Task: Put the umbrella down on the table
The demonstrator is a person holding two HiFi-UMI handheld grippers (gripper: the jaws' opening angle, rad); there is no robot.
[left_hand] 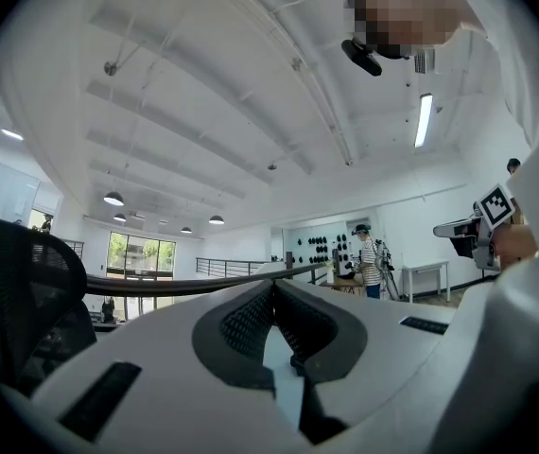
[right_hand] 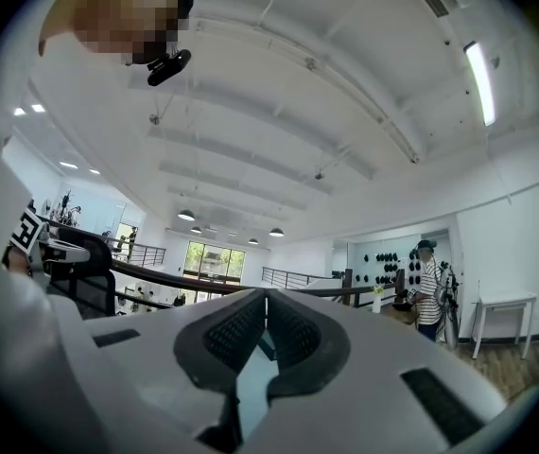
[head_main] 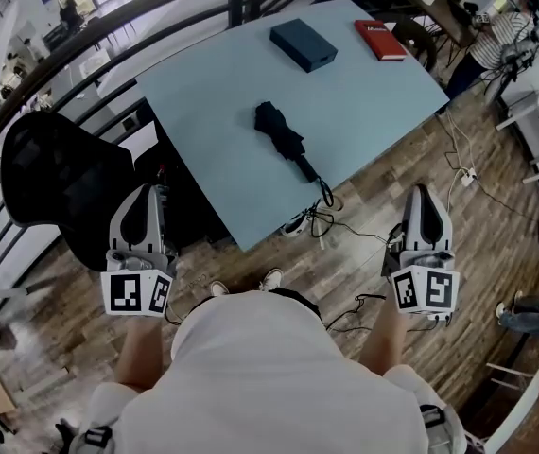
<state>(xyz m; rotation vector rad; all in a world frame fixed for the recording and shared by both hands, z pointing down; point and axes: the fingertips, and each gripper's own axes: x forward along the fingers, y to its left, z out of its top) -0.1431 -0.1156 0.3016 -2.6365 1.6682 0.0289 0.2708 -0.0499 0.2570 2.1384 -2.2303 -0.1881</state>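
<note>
Black folded umbrella lies flat on the light blue table, mid-table, handle end and strap pointing to the near edge. Nothing touches it. A dark blue box and a red book sit at the far side of the table, well apart from the umbrella. Left gripper is off the table's near left side, above the wooden floor and beside a black chair. Its jaws are pressed together, nothing between them. Right gripper is off the near right edge, jaws also closed tight and empty. Both are well apart from the umbrella. Cables trail on the floor below the table edge.
</note>
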